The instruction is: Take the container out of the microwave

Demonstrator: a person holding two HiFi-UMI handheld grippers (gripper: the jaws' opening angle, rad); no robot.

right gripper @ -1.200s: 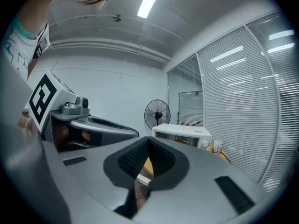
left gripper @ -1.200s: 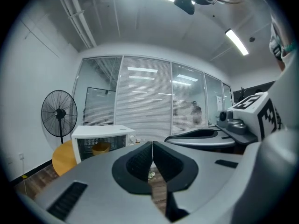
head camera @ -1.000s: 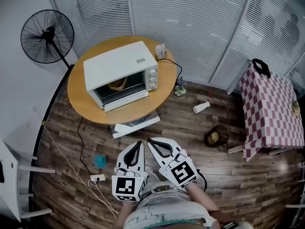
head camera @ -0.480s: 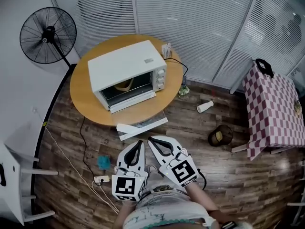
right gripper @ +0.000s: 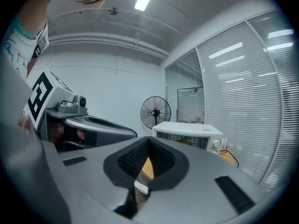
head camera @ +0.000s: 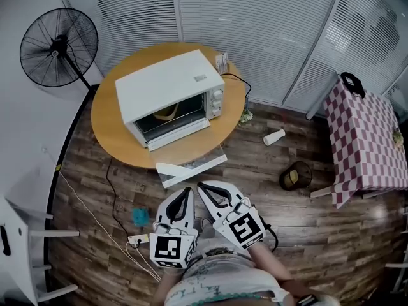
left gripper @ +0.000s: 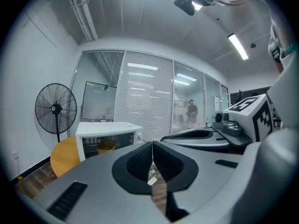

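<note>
A white microwave (head camera: 167,89) stands on a round orange table (head camera: 115,142). A yellow-brown container (head camera: 167,112) shows inside it, behind the front; it also appears in the left gripper view (left gripper: 106,146) and in the right gripper view (right gripper: 187,143). My left gripper (head camera: 185,192) and right gripper (head camera: 203,187) are held side by side above the wooden floor, well short of the table and pointing toward it. Both are shut with nothing between the pads. In their own views, the left gripper (left gripper: 152,143) and right gripper (right gripper: 148,139) show the jaws meeting at the tips.
A standing fan (head camera: 57,46) is left of the table. A white panel (head camera: 191,169), a power strip (head camera: 135,239) with cables, a white bottle (head camera: 274,136) and a dark basket (head camera: 294,177) lie on the floor. A checked-cloth table (head camera: 366,139) stands at right, white shelving (head camera: 19,234) at left.
Both grippers, still side by side and shut, have drifted a little toward the table. The microwave and the floor items have shifted slightly in the head view.
</note>
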